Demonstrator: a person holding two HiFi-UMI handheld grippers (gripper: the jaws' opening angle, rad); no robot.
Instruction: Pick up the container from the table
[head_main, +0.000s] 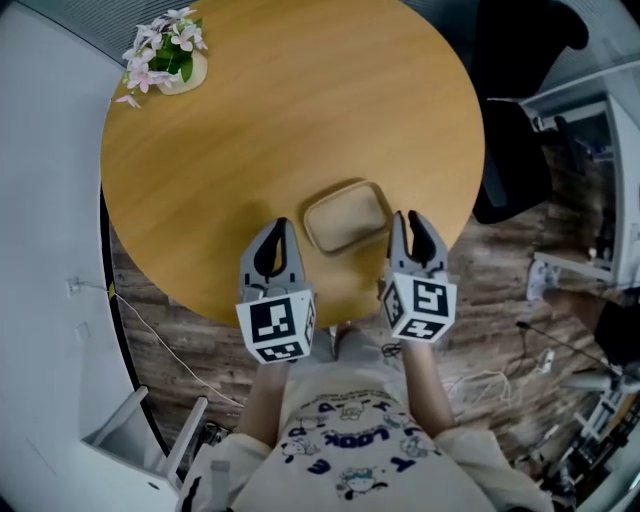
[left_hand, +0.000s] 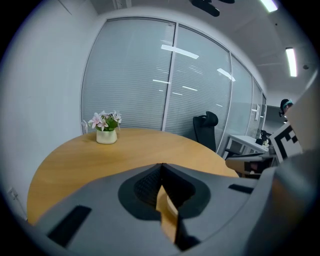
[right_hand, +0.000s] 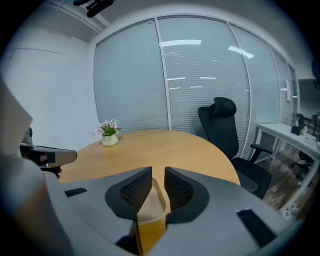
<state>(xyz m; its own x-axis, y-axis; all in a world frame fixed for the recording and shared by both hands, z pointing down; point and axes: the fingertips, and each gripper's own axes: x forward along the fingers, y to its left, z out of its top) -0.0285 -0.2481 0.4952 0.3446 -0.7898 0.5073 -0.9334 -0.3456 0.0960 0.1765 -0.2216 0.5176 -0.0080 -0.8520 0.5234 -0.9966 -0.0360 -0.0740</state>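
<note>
Past L gripper (left_hand: 161, 167) jaws I get just a sliver of container (left_hand: 166, 207); R gripper (right_hand: 158, 172) jaws hide most too. Chair (head_main: 515, 110) beyond R gripper cut off at head view's top.

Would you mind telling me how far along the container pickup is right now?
Done: nothing yet; the container lies on the table. In hand: the right gripper sits beside it, jaws apart with the rim showing between them; the left gripper flanks the other side, jaws together. Left: grip and lift.
</note>
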